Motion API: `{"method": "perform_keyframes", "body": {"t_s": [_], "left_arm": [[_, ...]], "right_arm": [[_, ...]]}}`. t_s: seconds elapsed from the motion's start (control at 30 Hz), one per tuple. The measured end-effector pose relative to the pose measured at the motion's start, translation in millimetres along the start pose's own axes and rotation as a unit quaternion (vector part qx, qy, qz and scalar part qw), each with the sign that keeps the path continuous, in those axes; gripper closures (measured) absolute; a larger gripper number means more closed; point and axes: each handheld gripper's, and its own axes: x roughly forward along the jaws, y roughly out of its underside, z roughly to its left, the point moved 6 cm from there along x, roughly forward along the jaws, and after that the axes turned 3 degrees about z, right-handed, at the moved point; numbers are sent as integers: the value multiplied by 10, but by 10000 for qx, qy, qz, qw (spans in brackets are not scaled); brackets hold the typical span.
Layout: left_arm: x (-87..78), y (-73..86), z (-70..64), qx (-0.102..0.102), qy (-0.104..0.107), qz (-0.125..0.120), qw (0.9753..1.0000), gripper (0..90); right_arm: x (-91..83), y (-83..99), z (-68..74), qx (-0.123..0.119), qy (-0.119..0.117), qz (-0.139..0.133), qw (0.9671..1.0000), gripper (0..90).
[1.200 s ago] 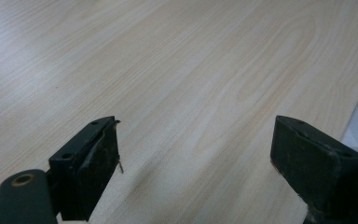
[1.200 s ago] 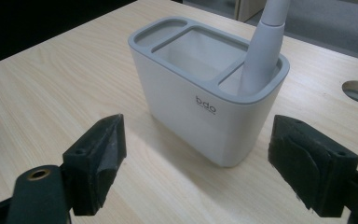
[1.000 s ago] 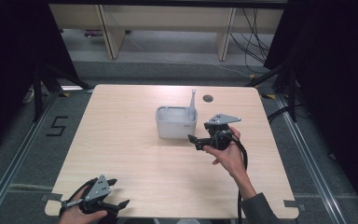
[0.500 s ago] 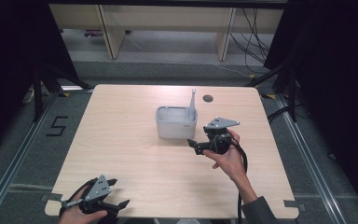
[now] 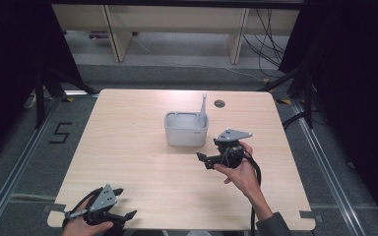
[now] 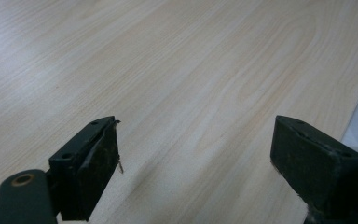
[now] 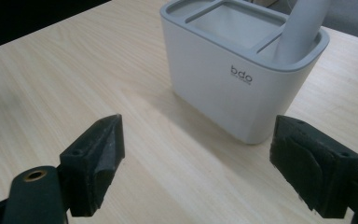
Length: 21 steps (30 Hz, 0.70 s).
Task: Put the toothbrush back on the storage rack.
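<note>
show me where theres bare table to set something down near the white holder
The table is bare left of the white holder, through to its left edge, and across the middle down to the left gripper. The back strip is bare except for a small round hole. It is crowded just right and in front of the holder, where the right gripper hovers.

The wooden table [image 5: 128, 147] is light brown with wavy lines in the wood. It has a small round hole [image 5: 219, 103] near the far edge. The floor [image 5: 24, 162] around it is grey, and a black number 5 [image 5: 60, 132] is marked on it. Behind the table stand pale shelves [image 5: 177, 19]. Black cables [image 5: 270, 34] hang at the back.
</note>
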Motion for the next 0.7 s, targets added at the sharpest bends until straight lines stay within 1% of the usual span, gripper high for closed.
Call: {"method": "perform_keyframes", "body": {"t_s": [0.03, 0.07, 0.1, 0.13, 0.17, 0.2, 0.23, 0.27, 0.33, 0.37, 0.4, 0.43, 0.47, 0.5, 0.53, 0.57, 0.63, 0.67, 0.7], "left_arm": [[-1, -2, 2, 29, -1, -3, 10000, 147], [-2, -1, 2, 32, -2, 6, 10000, 147], [0, -1, 2, 29, -7, 1, 10000, 147], [0, -3, 5, 66, -10, 9, 10000, 147], [-1, -3, 4, 71, 2, 13, 10000, 147], [-8, -4, -2, 78, 32, 22, 10000, 147], [-6, -6, -6, 56, 39, 6, 10000, 147], [-6, -5, -6, 60, 36, 8, 10000, 147], [-8, -2, -1, 85, 34, 31, 10000, 147], [-8, -2, -1, 75, 33, 25, 10000, 147], [-8, -3, 0, 75, 31, 24, 10000, 147], [-8, -2, 2, 81, 41, 31, 10000, 147], [0, -4, 4, 63, -14, 7, 10000, 147], [-1, -3, 6, 78, -14, 18, 10000, 147], [-1, -2, 6, 81, -13, 20, 10000, 147], [-1, -3, 6, 77, -15, 18, 10000, 147], [-4, -7, -7, 35, 34, -12, 10000, 147], [-4, -6, -5, 39, 27, -8, 10000, 147], [-3, -6, -5, 37, 29, -11, 10000, 147]], "right_arm": [[-8, 7, -7, -131, 3, 13, 9999, 183], [-15, 18, 14, -92, 20, -5, 10000, 183], [-24, 34, 41, -17, -39, 32, 10000, 184], [-27, 36, 28, -201, -8, -10, 9998, 184], [-36, 51, 60, -109, -64, 18, 9999, 184], [-44, 66, 83, -23, -59, 32, 10000, 184], [-50, 68, 74, -194, -61, 11, 9998, 184], [-54, 82, 101, -71, -77, 7, 9999, 184], [-63, 101, 116, -162, -102, 23, 9998, 184], [-63, 114, 138, -102, -131, 15, 9999, 184], [-67, 122, 132, -191, -102, 24, 9998, 184], [-65, 133, 146, -171, -122, 5, 9998, 184], [-75, 153, 173, -33, -150, 69, 9999, 184], [-74, 161, 171, -95, -199, 70, 9997, 184], [-72, 165, 163, -160, -133, 13, 9998, 184], [-80, 185, 183, -92, -185, 84, 9998, 184], [-77, 204, 175, -199, -183, 62, 9996, 184], [-80, 216, 171, -235, -142, 60, 9996, 184], [-78, 237, 195, -123, -210, 101, 9997, 184]]}}
